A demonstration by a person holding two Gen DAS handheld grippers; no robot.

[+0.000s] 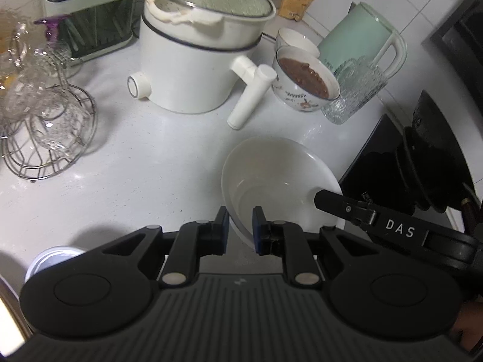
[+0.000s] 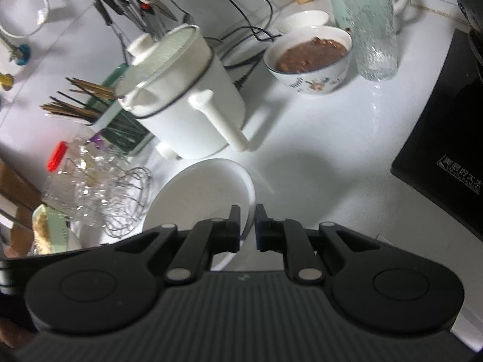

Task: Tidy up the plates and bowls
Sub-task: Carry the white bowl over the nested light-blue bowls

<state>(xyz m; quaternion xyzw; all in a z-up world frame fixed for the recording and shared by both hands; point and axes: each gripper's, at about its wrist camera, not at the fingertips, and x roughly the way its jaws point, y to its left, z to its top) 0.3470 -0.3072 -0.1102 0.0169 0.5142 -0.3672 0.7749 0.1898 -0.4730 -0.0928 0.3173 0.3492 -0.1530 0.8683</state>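
Note:
Both grippers hold an empty white bowl [image 1: 277,175] over the white counter. My left gripper [image 1: 241,226] is shut on the bowl's near rim, with the thin wall between its blue pads. In the right wrist view, my right gripper [image 2: 247,226] is shut on the rim of the same white bowl [image 2: 199,193], which sits tilted to the left of the fingers. One of the right gripper's black fingers [image 1: 338,203] shows in the left wrist view, at the bowl's right rim. A patterned bowl of brown food [image 1: 305,81] stands further back, with a small white bowl [image 1: 297,40] behind it.
A white electric pot [image 1: 199,54] with a long handle stands just beyond the held bowl. A textured glass [image 1: 353,90] and a mint kettle [image 1: 359,36] are at the back right. A black induction cooker [image 1: 377,157] is on the right. A wire rack of glasses [image 1: 45,126] and a chopstick holder [image 1: 90,24] are on the left.

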